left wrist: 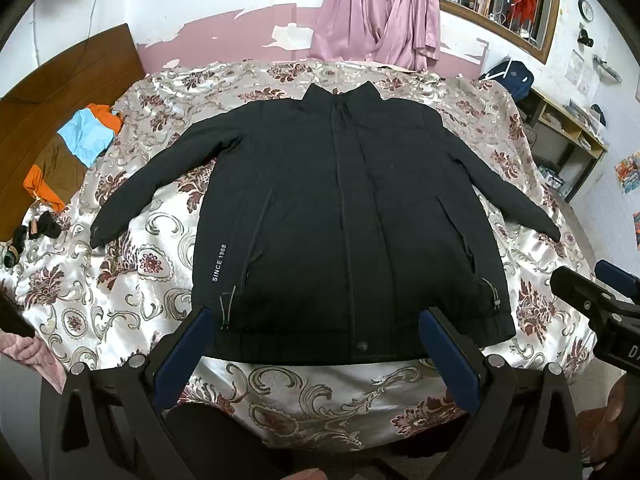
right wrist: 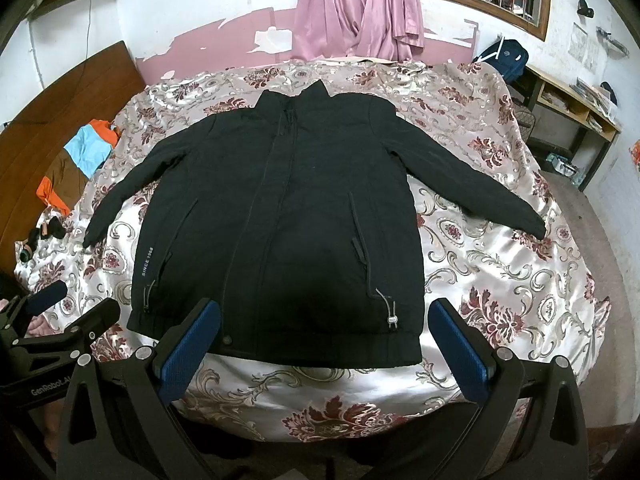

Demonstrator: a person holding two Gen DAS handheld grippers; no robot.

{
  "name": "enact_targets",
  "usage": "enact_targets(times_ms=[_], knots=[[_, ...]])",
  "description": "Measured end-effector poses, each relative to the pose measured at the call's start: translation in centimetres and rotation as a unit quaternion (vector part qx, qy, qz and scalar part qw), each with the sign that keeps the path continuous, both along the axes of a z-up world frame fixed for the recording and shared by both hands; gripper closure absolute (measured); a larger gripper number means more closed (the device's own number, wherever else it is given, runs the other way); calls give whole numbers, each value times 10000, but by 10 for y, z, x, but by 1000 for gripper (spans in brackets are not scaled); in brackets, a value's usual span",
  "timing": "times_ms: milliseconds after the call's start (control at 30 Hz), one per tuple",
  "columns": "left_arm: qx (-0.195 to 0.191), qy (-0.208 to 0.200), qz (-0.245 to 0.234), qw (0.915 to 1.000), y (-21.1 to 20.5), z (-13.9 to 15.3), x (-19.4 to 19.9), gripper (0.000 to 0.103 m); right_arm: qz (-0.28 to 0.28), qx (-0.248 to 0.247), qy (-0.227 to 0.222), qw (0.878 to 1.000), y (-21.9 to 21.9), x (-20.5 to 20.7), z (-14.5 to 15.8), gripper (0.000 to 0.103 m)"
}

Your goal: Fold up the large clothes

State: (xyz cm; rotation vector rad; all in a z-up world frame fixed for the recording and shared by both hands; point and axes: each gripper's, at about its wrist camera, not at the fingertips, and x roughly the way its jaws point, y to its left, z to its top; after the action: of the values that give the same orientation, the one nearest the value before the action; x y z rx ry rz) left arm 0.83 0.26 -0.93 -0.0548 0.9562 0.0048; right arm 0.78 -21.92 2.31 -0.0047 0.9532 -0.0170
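two blue-padded fingers of the left gripper (left wrist: pixel 316 320) stand spread wide and grasp nothing in the left wrist view, poised above the ribbed hem of the black padded zip-up jacket (left wrist: pixel 332 216), which lies flat, face up, sleeves angled outward, on the glossy satin floral bedspread (left wrist: pixel 132 280), with the right gripper (left wrist: pixel 592 288) at the right edge. from the right wrist view the right gripper (right wrist: pixel 324 316) is likewise splayed and empty near the hem of the jacket (right wrist: pixel 280 216), the bedspread (right wrist: pixel 500 272) gleaming around it, and pink curtains (right wrist: pixel 352 8) drape behind.
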Motion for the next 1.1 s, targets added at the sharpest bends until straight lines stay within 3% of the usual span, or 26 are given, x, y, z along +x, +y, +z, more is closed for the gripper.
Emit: enact_targets(times_ms=[267, 500, 700, 867, 1100], knots=[[22, 88, -21, 10000, -7, -10, 6, 0, -38, 84, 50, 9999, 0, 4, -10, 1], [-90, 261, -167, 9995, -24, -27, 36, 0, -380, 192, -27, 9991, -40, 20, -25, 1], [-329, 453, -265, 9981, -55, -45, 95, 0, -749, 903, -250, 9928, -115, 52, -54, 1], [-301, 629, -377, 9969, -84, -57, 149, 0, -1044, 1137, -286, 9876, -184, 101, -88, 1], [-53, 663, -478, 9966, -118, -67, 216, 0, -1999, 2032, -275, 9581, -326, 185, -158, 1]])
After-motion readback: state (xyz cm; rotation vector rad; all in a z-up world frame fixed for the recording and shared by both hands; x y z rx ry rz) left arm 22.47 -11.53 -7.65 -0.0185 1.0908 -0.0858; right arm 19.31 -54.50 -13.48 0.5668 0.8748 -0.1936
